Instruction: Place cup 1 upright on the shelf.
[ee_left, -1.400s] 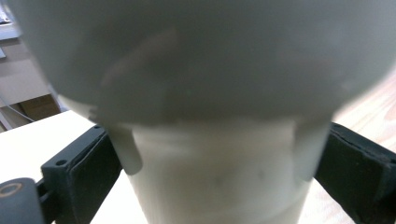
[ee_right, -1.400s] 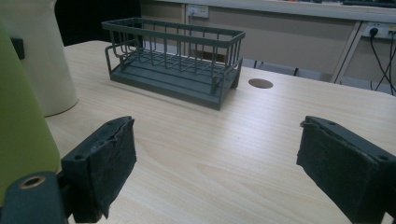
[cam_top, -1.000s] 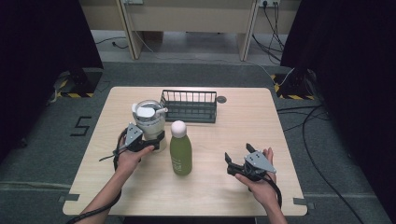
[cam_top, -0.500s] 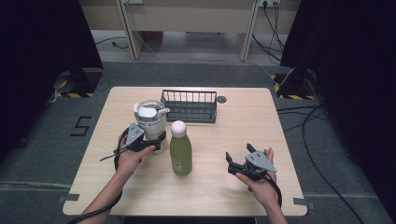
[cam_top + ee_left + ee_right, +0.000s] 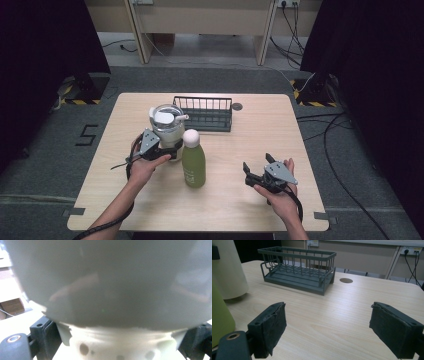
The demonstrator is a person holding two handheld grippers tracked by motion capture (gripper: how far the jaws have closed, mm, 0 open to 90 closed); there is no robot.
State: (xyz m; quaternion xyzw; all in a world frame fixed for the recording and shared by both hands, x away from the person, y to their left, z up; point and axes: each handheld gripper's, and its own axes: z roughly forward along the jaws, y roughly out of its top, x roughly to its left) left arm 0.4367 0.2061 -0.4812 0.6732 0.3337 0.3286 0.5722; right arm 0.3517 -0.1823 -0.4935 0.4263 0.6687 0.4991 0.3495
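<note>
A pale tumbler point(image 5: 167, 122) with a white lid stands on the left half of the table. My left gripper point(image 5: 171, 149) is shut on its base. In the left gripper view the tumbler point(image 5: 107, 285) looms close, and a black jaw presses each side of its white foot. A green bottle point(image 5: 193, 162) with a white cap stands upright just right of the tumbler. My right gripper point(image 5: 256, 162) rests low near the right front, open, with bare wood between its pads point(image 5: 273, 325). Its jaws have just closed a little, with nothing between them.
A dark wire basket point(image 5: 205, 114) sits at the back middle of the wooden table point(image 5: 260, 130), beside a round cable hole point(image 5: 237, 106). From the right gripper view the basket point(image 5: 299, 272) lies ahead, with the bottle point(image 5: 219, 322) and tumbler point(image 5: 227, 272) at the left edge.
</note>
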